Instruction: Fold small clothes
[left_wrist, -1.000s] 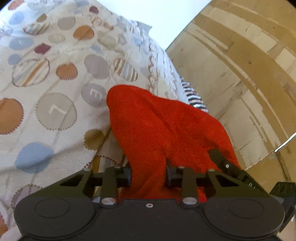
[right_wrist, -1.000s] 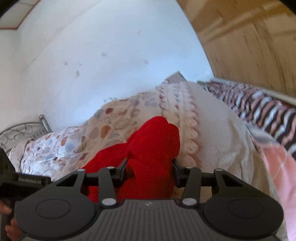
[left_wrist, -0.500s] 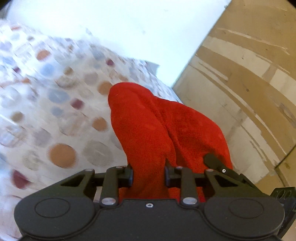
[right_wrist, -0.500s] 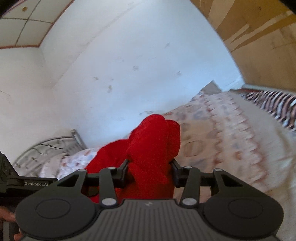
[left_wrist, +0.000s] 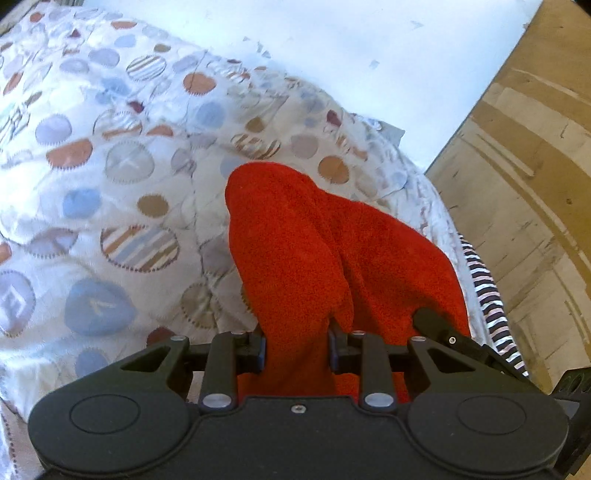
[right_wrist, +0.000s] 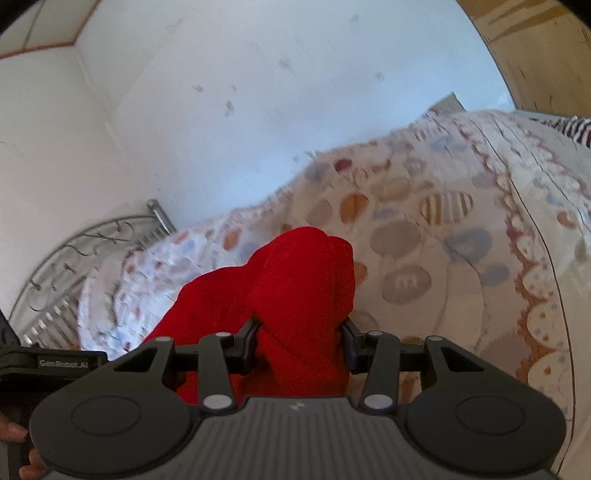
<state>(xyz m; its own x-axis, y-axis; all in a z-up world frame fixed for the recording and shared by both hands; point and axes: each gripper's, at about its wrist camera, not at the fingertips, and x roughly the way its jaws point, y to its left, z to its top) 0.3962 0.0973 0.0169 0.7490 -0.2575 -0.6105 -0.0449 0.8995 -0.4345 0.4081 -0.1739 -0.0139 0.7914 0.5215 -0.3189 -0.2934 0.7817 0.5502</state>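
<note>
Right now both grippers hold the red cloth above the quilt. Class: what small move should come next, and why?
Probably lower it onto the quilt and spread it flat: the red cloth hangs bunched between the left gripper and right gripper, too crumpled to fold.

Both views have swung across the dotted bedspread (left_wrist: 110, 177); the metal bed frame (right_wrist: 74, 258) has come into the right view.
</note>
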